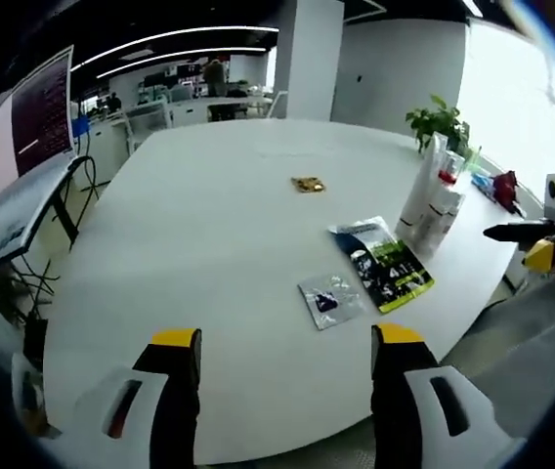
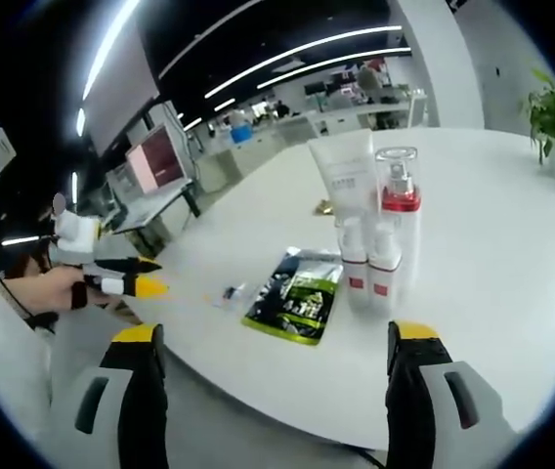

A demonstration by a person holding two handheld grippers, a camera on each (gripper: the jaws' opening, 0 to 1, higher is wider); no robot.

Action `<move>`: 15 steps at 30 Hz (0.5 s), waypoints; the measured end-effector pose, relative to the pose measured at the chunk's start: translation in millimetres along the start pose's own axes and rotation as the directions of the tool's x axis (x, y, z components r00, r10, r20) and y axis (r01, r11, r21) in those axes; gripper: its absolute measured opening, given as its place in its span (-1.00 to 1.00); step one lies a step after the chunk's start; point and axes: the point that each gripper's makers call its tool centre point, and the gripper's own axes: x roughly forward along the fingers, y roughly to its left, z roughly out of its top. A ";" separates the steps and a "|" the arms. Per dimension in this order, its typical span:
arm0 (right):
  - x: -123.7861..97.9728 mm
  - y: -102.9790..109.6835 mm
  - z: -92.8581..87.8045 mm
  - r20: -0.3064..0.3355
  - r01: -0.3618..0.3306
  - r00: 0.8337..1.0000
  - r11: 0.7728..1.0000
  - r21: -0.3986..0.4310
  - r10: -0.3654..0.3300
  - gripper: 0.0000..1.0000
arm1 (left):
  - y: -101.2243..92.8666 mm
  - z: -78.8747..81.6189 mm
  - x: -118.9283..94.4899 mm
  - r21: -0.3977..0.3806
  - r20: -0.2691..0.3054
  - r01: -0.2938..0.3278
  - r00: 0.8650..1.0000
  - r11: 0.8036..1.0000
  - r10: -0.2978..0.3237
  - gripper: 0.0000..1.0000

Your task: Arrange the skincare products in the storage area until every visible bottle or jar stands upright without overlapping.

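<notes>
Currently both tongs empty, jaws wide apart: left tongs (image 1: 285,366) hang over the near edge of the white tabletop (image 1: 209,215), right tongs (image 2: 276,366) just off the edge, facing the products. Skincare cluster sits upright and tight together near the edge: white tube (image 2: 348,181), clear bottle w/ red collar (image 2: 397,195), two small white bottles (image 2: 370,264) in front, touching or nearly so, prob. grouped as the storage spot. Green sachet (image 2: 297,293) and small clear packet (image 1: 331,298) lie flat beside them, apart from the cluster; they look like the items left to deal with.
</notes>
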 end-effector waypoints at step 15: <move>-3.9 6.8 0.4 -0.010 -0.002 1.000 1.000 0.004 0.002 0.99 | -9.9 6.4 -15.8 -0.035 -0.019 0.069 0.997 0.997 -0.069 0.87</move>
